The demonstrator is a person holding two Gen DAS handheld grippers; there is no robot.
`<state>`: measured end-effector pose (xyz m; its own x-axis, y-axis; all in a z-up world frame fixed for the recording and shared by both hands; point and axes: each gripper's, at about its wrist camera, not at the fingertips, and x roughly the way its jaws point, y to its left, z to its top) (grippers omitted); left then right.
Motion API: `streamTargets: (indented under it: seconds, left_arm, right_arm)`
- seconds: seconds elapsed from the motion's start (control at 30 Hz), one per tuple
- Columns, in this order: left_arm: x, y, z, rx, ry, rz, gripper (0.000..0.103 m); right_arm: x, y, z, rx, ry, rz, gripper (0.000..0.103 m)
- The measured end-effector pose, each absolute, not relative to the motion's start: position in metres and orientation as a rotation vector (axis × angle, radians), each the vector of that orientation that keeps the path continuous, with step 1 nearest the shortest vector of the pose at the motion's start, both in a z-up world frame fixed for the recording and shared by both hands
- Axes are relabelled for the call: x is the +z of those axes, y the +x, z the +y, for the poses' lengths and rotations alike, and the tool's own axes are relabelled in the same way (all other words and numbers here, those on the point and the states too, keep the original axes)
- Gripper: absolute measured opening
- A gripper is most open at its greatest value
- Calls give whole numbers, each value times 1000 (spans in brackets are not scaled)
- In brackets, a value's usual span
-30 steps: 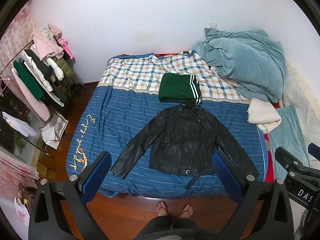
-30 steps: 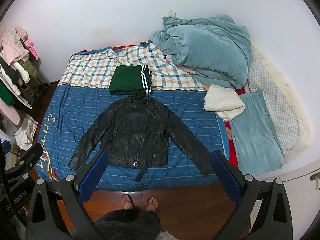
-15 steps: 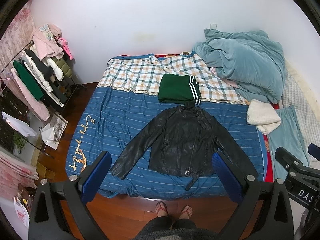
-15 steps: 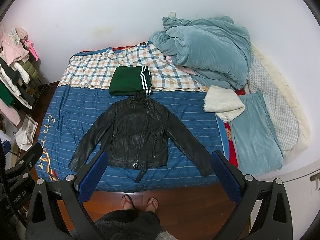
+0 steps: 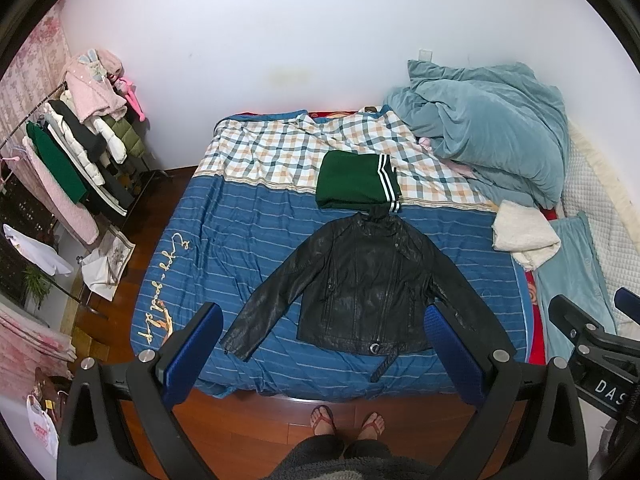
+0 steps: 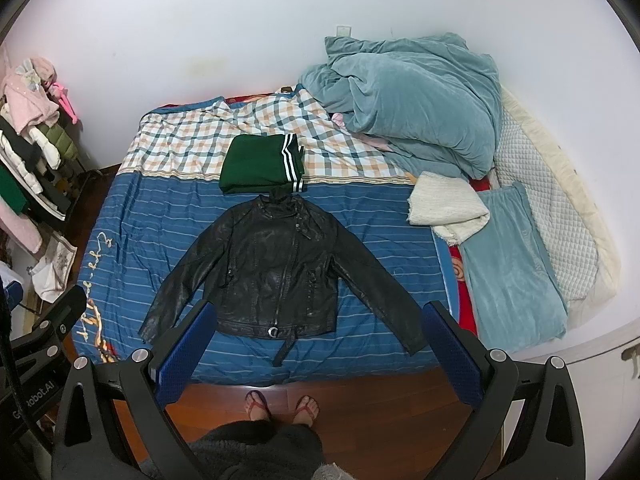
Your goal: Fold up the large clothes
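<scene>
A black leather jacket [image 5: 360, 284] lies spread flat, front up, on the blue striped bed [image 5: 224, 248], sleeves angled out and down, belt end hanging at the hem. It also shows in the right wrist view [image 6: 276, 268]. A folded green garment with white stripes [image 5: 356, 184] lies just beyond its collar, also in the right wrist view [image 6: 260, 164]. My left gripper [image 5: 324, 348] is open and empty, held high above the bed's near edge. My right gripper [image 6: 316, 344] is open and empty, likewise above the near edge.
A rumpled teal duvet [image 5: 488, 128] and a cream towel [image 5: 524, 236] lie at the bed's right. A loaded clothes rack [image 5: 68, 152] stands left. The person's feet in sandals [image 5: 348, 420] stand on the wooden floor at the bed's foot.
Both views have barely shifted; the jacket and grippers stay as they were.
</scene>
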<state>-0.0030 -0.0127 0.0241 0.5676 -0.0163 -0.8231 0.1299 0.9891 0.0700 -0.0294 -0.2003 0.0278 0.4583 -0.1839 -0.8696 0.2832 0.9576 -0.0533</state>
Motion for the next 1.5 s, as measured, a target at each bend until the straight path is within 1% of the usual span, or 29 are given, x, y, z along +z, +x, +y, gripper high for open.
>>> streamTargets:
  seconds: [0.43, 0.57, 0.67, 0.77, 0.9, 0.97, 1.07, 1.13, 1.17, 1.2, 1.23, 1.3, 1.4, 1.47, 1.5]
  left_arm:
    - [25, -1, -17, -91, 125, 965, 103]
    - [24, 11, -23, -91, 132, 945, 103]
    - [10, 29, -25, -72, 161, 894, 103]
    - [-20, 52, -33, -23, 230, 837, 103]
    - [-75, 90, -41, -27, 259, 864, 103]
    - [-103, 106, -43, -25, 277, 899, 103]
    - [-154, 134, -65, -20, 307, 948, 103]
    - [-188, 148, -78, -11, 334, 975, 103]
    - [-208, 155, -86, -4, 349, 990, 103]
    - [-228, 164, -95, 5, 368, 1013, 103]
    - [-244, 167, -100, 12, 382, 1030, 103]
    - [-281, 178, -115, 27, 402, 1071, 103]
    - [-340, 195, -130, 38, 403, 1156, 103]
    - [-370, 202, -139, 43, 408, 1206, 103]
    - [-388, 206, -144, 50, 411, 1229, 103]
  right_arm:
    - [30, -29, -201, -288, 108, 1055, 103]
    - [38, -20, -203, -299, 117, 1058, 103]
    - [32, -12, -211, -300, 167, 1023, 103]
    - [1, -4, -227, -292, 262, 980, 103]
    - [-76, 5, -278, -416, 433, 1012, 103]
    - [-124, 5, -317, -514, 505, 1033, 103]
    - [-187, -9, -362, -613, 606, 1086, 103]
    - [-239, -23, -398, -665, 718, 1100, 103]
    - [-261, -29, -412, -686, 759, 1100, 101]
    - [-288, -34, -428, -716, 808, 1109, 97]
    - [-318, -40, -447, -731, 874, 1115, 94]
    - [-376, -53, -481, -762, 1004, 1103, 83]
    - [-448, -66, -512, -806, 1152, 1081, 83]
    - [-508, -79, -532, -829, 1302, 1049, 83]
    - [-526, -82, -535, -845, 1353, 1041, 83]
